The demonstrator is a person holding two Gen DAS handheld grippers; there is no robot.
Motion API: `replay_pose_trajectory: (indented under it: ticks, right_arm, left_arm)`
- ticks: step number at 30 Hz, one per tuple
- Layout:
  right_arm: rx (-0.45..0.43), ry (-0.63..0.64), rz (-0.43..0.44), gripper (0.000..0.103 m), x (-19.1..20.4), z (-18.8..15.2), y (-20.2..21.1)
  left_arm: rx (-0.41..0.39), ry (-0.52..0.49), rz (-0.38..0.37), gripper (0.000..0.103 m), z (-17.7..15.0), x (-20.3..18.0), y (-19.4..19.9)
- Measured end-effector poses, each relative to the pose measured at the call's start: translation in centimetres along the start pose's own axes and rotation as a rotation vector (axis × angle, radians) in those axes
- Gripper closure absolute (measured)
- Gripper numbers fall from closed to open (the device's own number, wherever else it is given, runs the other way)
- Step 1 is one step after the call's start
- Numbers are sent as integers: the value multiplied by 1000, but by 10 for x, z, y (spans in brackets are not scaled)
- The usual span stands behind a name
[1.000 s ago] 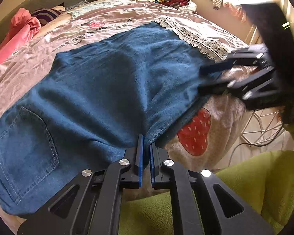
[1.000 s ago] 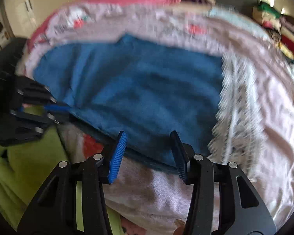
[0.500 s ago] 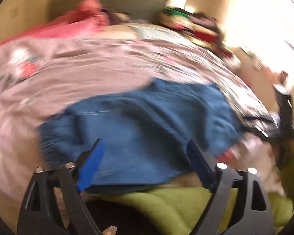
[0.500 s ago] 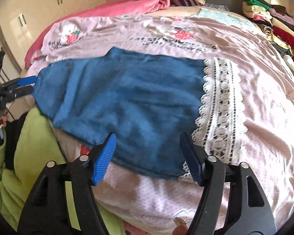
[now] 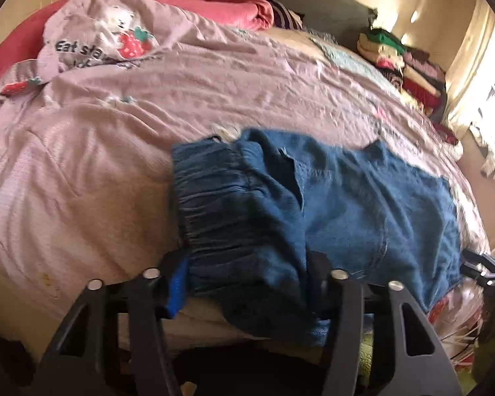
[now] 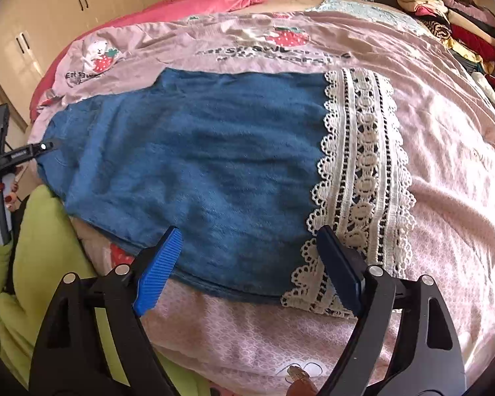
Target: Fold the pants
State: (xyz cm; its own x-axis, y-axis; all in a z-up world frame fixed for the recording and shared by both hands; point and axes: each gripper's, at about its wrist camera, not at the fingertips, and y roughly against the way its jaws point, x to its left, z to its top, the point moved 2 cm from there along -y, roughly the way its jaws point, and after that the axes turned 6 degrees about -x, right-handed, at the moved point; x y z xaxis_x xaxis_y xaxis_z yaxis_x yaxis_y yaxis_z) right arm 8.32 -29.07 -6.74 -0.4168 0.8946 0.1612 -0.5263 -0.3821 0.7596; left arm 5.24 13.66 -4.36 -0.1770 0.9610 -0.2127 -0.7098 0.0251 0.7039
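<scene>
The blue jeans (image 6: pixel 194 165) lie folded flat on the pink bedspread (image 6: pixel 445 181), waistband (image 5: pixel 221 204) at their left end. My left gripper (image 5: pixel 247 260) is at the bed's near edge with the gathered waistband between its jaws. They are closing, and cloth drapes over the right finger (image 5: pixel 318 264). My right gripper (image 6: pixel 249 234) hovers over the jeans' near right corner, jaws opening, pinching nothing. The left gripper (image 6: pixel 33 151) also shows at the jeans' left end in the right wrist view. The right gripper (image 5: pixel 481 264) shows at the far right of the left wrist view.
A white lace strip (image 6: pixel 363 171) lies beside the jeans' right end. Stacked folded clothes (image 6: pixel 452 16) sit at the bed's far right, a pink blanket (image 5: pixel 234 3) at the head. A green fleece garment (image 6: pixel 43 231) is in front of the bed. Wardrobe doors (image 6: pixel 49 16) stand left.
My left gripper let go of the jeans' near edge, swung left to the waistband, opened wide, then narrowed around it. My right gripper spread wider over the near corner.
</scene>
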Motion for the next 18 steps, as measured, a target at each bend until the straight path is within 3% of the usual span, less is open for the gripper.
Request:
replay_pose_trajectory:
  ticks: [3,6,10,14,16,18]
  right_arm:
    - [3,-16,-2,26,-3,-3,0]
    - [6,-6,-11,25,-2,-5,-1]
    - [9,4,-19,24,0,-7,-2]
    - [-11,4,-19,24,0,-7,4]
    - [-38,-12,-2,24,0,-5,10]
    - [-64,-14,17,24,2,-2,15]
  left_arm:
    - [-39,-39,43,52,9,3,7]
    - [-16,-48,56,48,5,8,0]
    - [1,-27,76,35,-2,17,-5]
    - [-84,-51,116,34,6,10,23]
    - [-131,-70,106,34,12,-1,40]
    - [-152,-111,44,33,16,-23,52]
